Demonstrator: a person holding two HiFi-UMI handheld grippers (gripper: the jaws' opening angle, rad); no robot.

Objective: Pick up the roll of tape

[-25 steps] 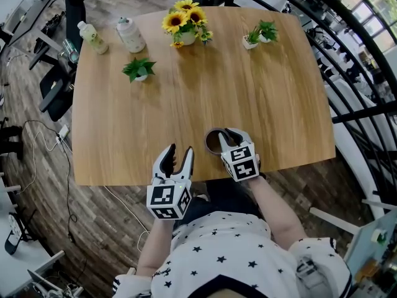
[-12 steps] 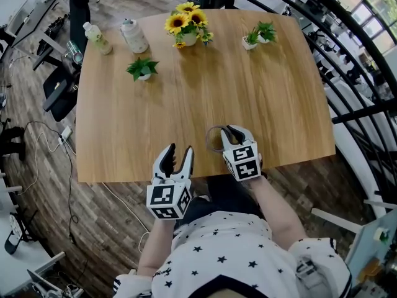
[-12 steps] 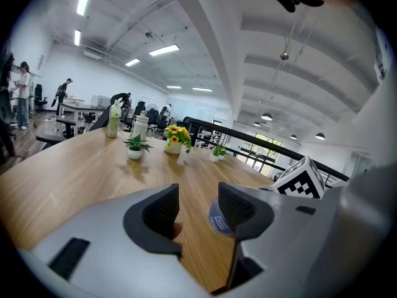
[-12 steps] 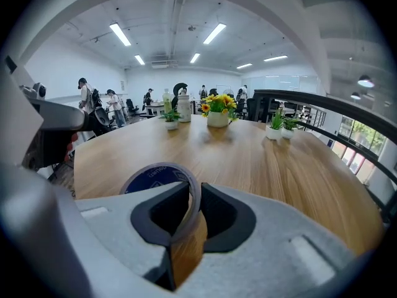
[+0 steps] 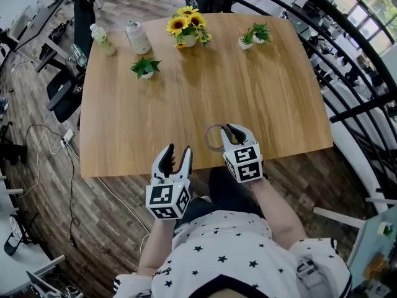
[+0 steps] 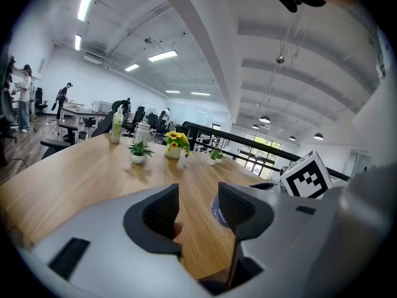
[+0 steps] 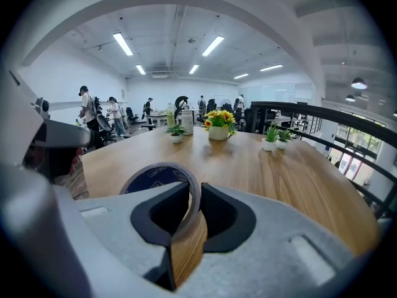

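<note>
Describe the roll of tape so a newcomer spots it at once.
Start at the wooden table and go to its near edge, before the person. There the right gripper is shut on the roll of tape. It is a thin ring with a blue inner face, the only hoop here; the plants and bottles stand at the far edge.

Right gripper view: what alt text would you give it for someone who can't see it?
The right gripper pinches the wall of a roll of tape between its two grey fingers, holding it on edge over a wooden table. Farther along stand a pot of sunflowers and small potted plants, with an office behind.
</note>
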